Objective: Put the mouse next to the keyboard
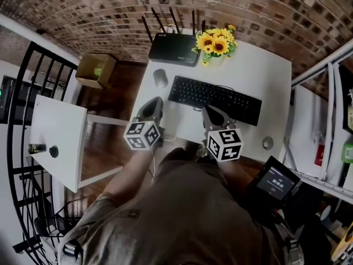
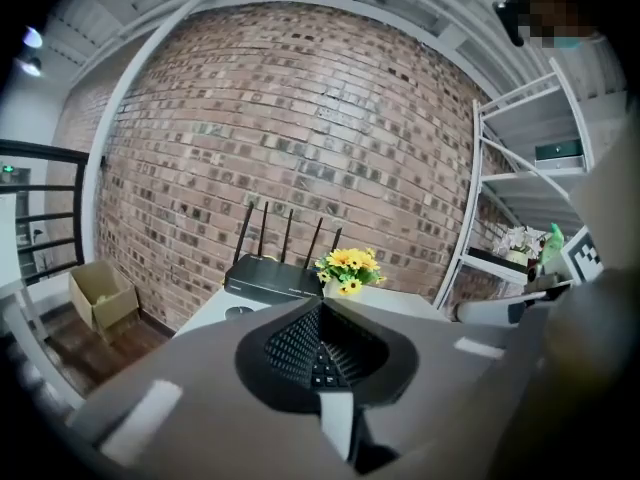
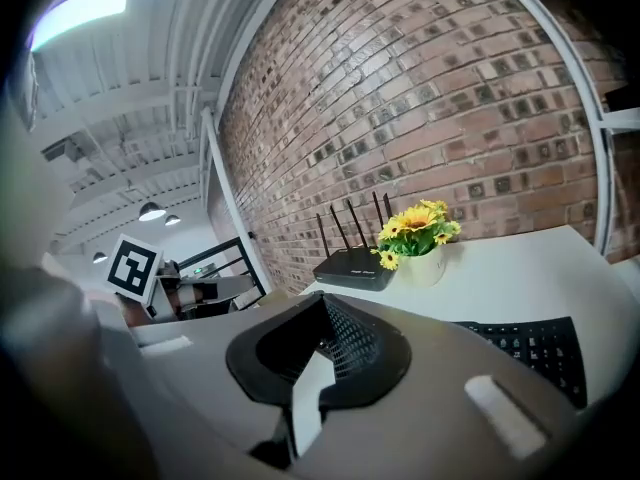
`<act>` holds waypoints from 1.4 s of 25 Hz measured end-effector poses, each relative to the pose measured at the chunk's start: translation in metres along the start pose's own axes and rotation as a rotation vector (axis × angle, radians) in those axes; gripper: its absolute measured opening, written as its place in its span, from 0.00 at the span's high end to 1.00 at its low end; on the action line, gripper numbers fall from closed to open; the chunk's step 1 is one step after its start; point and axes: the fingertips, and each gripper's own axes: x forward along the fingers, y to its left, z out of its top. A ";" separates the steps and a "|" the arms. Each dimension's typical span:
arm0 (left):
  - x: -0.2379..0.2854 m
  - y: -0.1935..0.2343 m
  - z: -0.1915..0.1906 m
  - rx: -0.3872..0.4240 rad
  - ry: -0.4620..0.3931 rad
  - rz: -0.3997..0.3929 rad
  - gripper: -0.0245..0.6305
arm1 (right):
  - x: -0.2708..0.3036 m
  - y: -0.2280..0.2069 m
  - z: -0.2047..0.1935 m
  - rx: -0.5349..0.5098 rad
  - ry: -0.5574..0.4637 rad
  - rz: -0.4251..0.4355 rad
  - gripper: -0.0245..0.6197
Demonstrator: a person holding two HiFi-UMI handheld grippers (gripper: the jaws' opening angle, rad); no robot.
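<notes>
Far left, an open box (image 1: 95, 69) sits on the floor beside the white surface (image 1: 265, 76). My left tongs (image 1: 153, 104) hang over the surface's near edge, pressed together with nothing between them. The grey mouse (image 1: 160, 78) lies beyond them, near the surface's left edge, just off the keyboard's (image 1: 215, 99) left end and not touching it. Behind the mouse stands a black router (image 1: 174, 47) against the brick wall. The keyboard runs slantwise across the middle. My right tongs (image 1: 210, 112) hover at its near side, likewise pressed together and empty. Yellow flowers (image 1: 217, 42) stand right of the router, and a small round disc (image 1: 267, 143) lies near the right front corner.
</notes>
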 end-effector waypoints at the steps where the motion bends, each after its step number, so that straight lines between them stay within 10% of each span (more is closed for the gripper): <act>1: 0.005 0.002 -0.001 0.007 0.007 0.009 0.96 | 0.001 -0.003 0.000 0.002 0.006 0.001 0.95; 15: 0.091 0.060 -0.019 -0.001 0.095 0.093 0.96 | 0.056 -0.045 0.011 0.006 0.104 -0.044 0.95; 25: 0.129 0.094 -0.056 0.007 0.210 0.168 0.54 | 0.090 -0.056 0.005 0.019 0.182 -0.040 0.95; 35: 0.148 0.116 -0.090 0.033 0.318 0.214 0.50 | 0.101 -0.064 -0.002 0.035 0.234 -0.059 0.95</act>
